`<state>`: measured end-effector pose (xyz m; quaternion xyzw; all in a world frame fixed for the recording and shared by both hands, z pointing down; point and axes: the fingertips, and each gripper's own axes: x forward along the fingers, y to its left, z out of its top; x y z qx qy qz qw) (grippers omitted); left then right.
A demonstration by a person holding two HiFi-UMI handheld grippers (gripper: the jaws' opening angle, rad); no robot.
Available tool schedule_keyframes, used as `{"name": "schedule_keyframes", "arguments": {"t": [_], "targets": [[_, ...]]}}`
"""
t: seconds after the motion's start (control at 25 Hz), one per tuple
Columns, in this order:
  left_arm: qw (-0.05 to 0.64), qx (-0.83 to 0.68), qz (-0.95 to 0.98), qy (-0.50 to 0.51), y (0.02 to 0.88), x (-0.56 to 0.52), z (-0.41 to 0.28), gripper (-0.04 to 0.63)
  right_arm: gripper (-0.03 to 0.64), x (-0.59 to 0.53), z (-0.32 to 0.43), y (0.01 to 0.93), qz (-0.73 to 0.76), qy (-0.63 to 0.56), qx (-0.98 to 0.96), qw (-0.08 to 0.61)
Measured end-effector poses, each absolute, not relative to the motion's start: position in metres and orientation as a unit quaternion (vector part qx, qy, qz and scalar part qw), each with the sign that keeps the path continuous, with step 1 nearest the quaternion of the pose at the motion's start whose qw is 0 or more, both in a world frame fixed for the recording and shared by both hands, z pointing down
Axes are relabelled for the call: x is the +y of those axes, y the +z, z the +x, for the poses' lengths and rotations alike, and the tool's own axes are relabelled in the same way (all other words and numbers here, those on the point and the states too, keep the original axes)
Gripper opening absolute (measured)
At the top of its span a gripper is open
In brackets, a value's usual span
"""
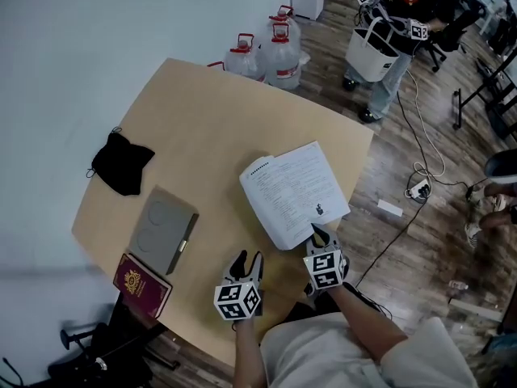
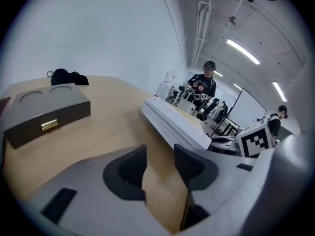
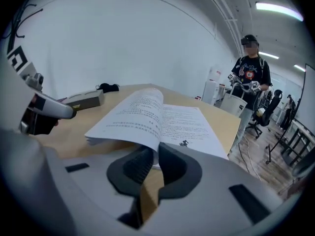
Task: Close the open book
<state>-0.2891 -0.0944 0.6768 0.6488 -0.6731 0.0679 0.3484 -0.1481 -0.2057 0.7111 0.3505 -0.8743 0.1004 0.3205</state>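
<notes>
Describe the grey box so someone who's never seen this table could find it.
On the wooden table, look left. Between the black cloth pouch and the dark red booklet lies the grey box: flat, with two round dents in its lid and a gold clasp.

Bright, even indoor light filled the room, with long ceiling strip lamps glowing overhead. Shadows on the pale wooden worktop were faint and soft. The open white-paged book showed no glare. Both gripper views bulged fisheye-style, with black corners and a soft foreground.
</notes>
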Motion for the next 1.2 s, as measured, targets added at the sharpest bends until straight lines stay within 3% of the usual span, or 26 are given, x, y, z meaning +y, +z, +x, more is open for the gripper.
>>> {"name": "schedule_keyframes", "arguments": {"t": [1.2], "targets": [[0.327, -0.664, 0.667, 0.086, 0.670, -0.101, -0.265, 0.179, 0.066, -0.218, -0.136, 0.725, 0.363, 0.221, -0.855, 0.297]]}}
